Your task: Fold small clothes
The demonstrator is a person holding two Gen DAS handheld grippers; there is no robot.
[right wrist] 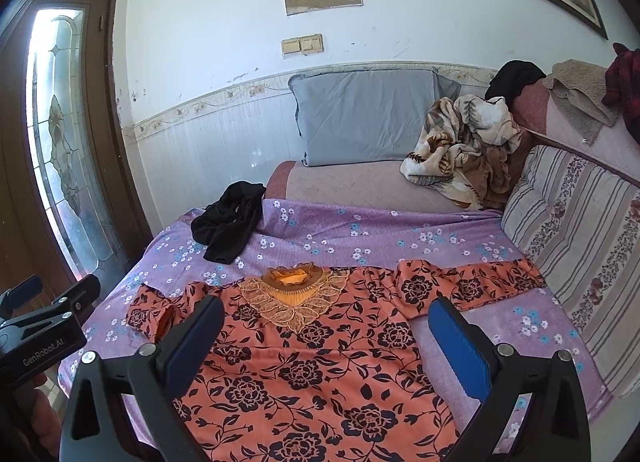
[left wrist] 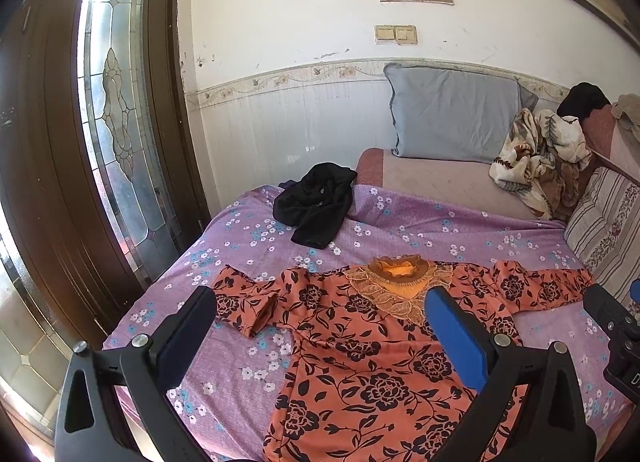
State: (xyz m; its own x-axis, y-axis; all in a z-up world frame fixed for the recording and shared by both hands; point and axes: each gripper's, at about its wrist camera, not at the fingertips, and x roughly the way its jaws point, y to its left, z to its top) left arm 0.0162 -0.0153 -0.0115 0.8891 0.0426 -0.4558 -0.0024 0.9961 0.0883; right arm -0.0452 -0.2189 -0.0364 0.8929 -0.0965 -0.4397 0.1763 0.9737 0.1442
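Note:
An orange dress with black flowers (left wrist: 360, 362) lies flat, face up, on the purple flowered sheet (left wrist: 420, 222); it also shows in the right wrist view (right wrist: 312, 366). Its right sleeve (right wrist: 480, 282) is spread out; its left sleeve (left wrist: 244, 302) is bent back on itself. My left gripper (left wrist: 320, 326) is open and empty, hovering above the dress's left side. My right gripper (right wrist: 326, 334) is open and empty above the dress's chest. A crumpled black garment (left wrist: 316, 206) lies farther back on the sheet.
A blue-grey pillow (left wrist: 452, 114) leans on the back wall. A crumpled floral blanket (right wrist: 464, 146) lies at the back right. A striped cushion (right wrist: 580, 242) lines the right side. A wooden door with glass (left wrist: 120, 102) stands left of the bed.

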